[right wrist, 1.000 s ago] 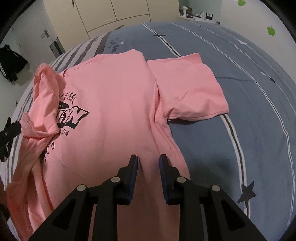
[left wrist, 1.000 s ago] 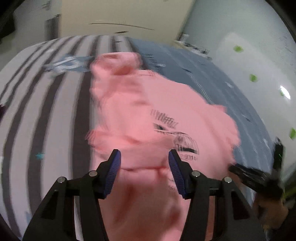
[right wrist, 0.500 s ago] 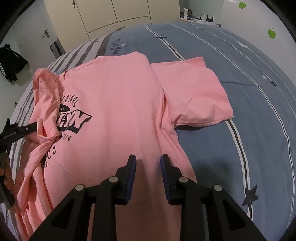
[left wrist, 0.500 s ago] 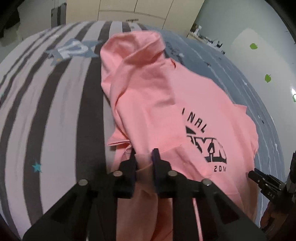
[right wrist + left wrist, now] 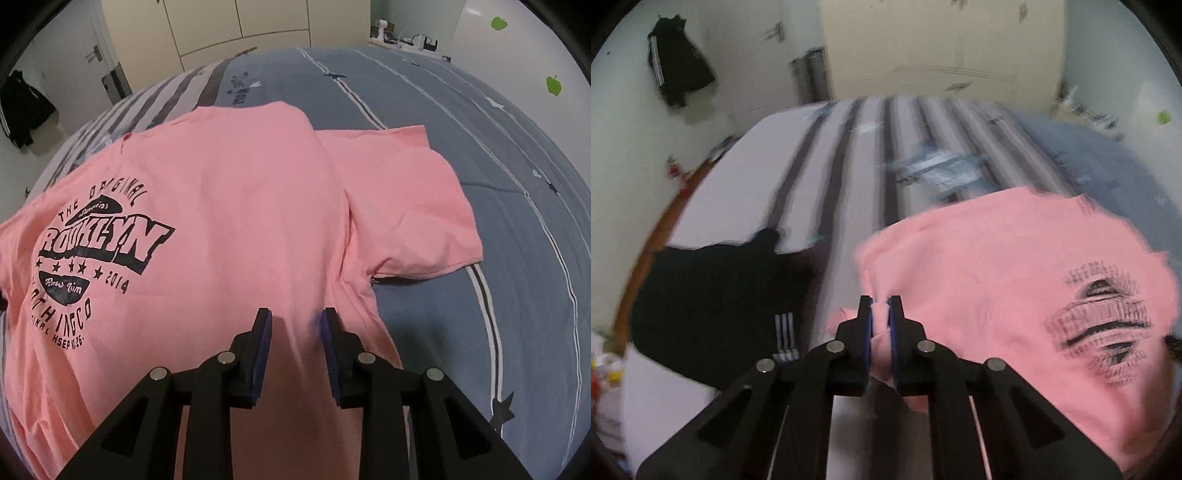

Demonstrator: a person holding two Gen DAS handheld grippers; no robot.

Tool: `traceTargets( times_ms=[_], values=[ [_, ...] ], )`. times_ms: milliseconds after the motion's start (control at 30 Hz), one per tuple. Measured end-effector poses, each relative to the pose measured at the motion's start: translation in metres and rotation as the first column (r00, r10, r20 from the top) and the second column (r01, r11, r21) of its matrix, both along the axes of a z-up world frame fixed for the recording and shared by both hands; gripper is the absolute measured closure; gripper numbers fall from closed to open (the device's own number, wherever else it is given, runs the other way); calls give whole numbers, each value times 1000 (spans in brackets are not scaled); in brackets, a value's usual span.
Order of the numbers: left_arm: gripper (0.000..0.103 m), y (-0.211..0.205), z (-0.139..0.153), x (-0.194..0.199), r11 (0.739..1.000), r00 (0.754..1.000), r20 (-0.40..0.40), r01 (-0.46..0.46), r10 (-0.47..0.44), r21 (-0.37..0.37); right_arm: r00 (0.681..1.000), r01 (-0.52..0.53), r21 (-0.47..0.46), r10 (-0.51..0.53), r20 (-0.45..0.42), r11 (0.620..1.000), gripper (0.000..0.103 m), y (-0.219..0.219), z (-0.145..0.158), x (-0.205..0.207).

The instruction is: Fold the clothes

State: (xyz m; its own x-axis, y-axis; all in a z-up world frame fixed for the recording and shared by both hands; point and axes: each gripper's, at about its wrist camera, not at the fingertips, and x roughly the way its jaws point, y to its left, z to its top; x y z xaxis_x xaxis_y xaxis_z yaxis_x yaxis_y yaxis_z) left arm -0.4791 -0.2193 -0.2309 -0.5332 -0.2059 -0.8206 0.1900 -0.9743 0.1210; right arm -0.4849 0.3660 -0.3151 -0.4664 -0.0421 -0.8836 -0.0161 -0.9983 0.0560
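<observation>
Left hand-held gripper (image 5: 880, 308) clamped on pink T-shirt (image 5: 997, 280), black garment (image 5: 713, 306) beside, right hand-held gripper (image 5: 295, 325) apart over shirt.

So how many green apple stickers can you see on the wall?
2 in the right wrist view: one green apple sticker near the top right, a second sticker lower and farther right. The left wrist view shows one blurred green spot, possibly one of these. Others may be out of frame.

Motion-blurred striped bedspread (image 5: 871, 155); pink T-shirt (image 5: 229, 206) cut off at left.
</observation>
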Motion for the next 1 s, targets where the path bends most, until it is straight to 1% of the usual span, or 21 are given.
traceTargets(
  times_ms=[33, 67, 100, 167, 200, 267, 333, 367, 400, 433, 500, 533, 600, 667, 700, 733, 767, 800, 833, 933, 1000],
  values=[
    [95, -11, -7, 0, 1000, 999, 37, -20, 21, -22, 1000, -4, 10, 4, 2, 1000, 78, -1, -1, -1],
    [95, -16, -10, 2, 999, 998, 46, -31, 31, -20, 1000, -6, 16, 6, 3, 1000, 78, -3, -2, -2],
    [92, -16, -11, 5, 999, 998, 44, -38, 39, -23, 1000, -8, 18, 7, 1, 1000, 78, -3, -2, -3],
    [91, -9, -10, 16, 998, 999, 23, -35, 36, -46, 1000, -4, 15, 4, -4, 1000, 78, -2, -1, -4],
    [89, -7, -9, 20, 998, 999, 11, -40, 41, -57, 1000, -2, 14, 2, -5, 1000, 78, -2, 0, -4],
    [80, -4, -10, 32, 998, 998, -6, -66, 66, -11, 1000, 0, 18, 0, -7, 1000, 78, -1, 2, -5],
    [64, -2, -14, 40, 992, 997, -7, -79, 80, 100, 1000, 4, 26, -4, -10, 1000, 78, 0, 4, -4],
    [60, 2, -18, 42, 987, 997, 5, -77, 77, 141, 1000, 9, 30, -9, -11, 1000, 78, 2, 5, -4],
    [56, 6, -22, 44, 985, 997, 15, -71, 69, 160, 1000, 14, 34, -14, -13, 999, 78, 4, 6, -4],
    [54, 11, -27, 45, 983, 998, 25, -64, 61, 175, 1000, 23, 40, -22, -16, 999, 78, 8, 8, -4],
    [53, 22, -40, 44, 984, 998, 51, -57, 49, 169, 999, 48, 53, -47, -25, 997, 75, 19, 11, -2],
    [53, 25, -47, 41, 984, 997, 61, -62, 52, 166, 998, 61, 60, -59, -29, 996, 69, 24, 13, -2],
    [52, 27, -61, 34, 982, 993, 89, -86, 71, 169, 996, 87, 74, -84, -39, 993, 63, 35, 17, 0],
    [52, 22, -77, 26, 975, 986, 126, -131, 109, 180, 993, 113, 87, -109, -48, 990, 63, 45, 20, 1],
    [52, 19, -80, 24, 972, 984, 128, -144, 121, 184, 991, 126, 93, -121, -53, 988, 63, 51, 22, 1],
    [58, 17, -82, 23, 970, 984, 121, -153, 132, 189, 989, 139, 100, -133, -58, 985, 63, 56, 24, 2],
    [68, 15, -83, 22, 968, 985, 106, -153, 134, 197, 987, 152, 106, -145, -63, 983, 63, 61, 26, 3],
    [95, 14, -82, 22, 970, 986, 100, -150, 132, 191, 985, 165, 112, -159, -65, 980, 63, 68, 27, 3],
    [102, 12, -76, 24, 973, 987, 83, -153, 140, 173, 983, 181, 117, -174, -64, 977, 63, 75, 28, 3],
    [101, 4, -56, 35, 979, 985, 21, -170, 169, 111, 974, 224, 132, -218, -58, 966, 63, 99, 29, 3],
    [101, -4, -53, 40, 977, 981, 16, -194, 193, 94, 972, 234, 131, -230, -46, 963, 63, 110, 27, 2]
  ],
)
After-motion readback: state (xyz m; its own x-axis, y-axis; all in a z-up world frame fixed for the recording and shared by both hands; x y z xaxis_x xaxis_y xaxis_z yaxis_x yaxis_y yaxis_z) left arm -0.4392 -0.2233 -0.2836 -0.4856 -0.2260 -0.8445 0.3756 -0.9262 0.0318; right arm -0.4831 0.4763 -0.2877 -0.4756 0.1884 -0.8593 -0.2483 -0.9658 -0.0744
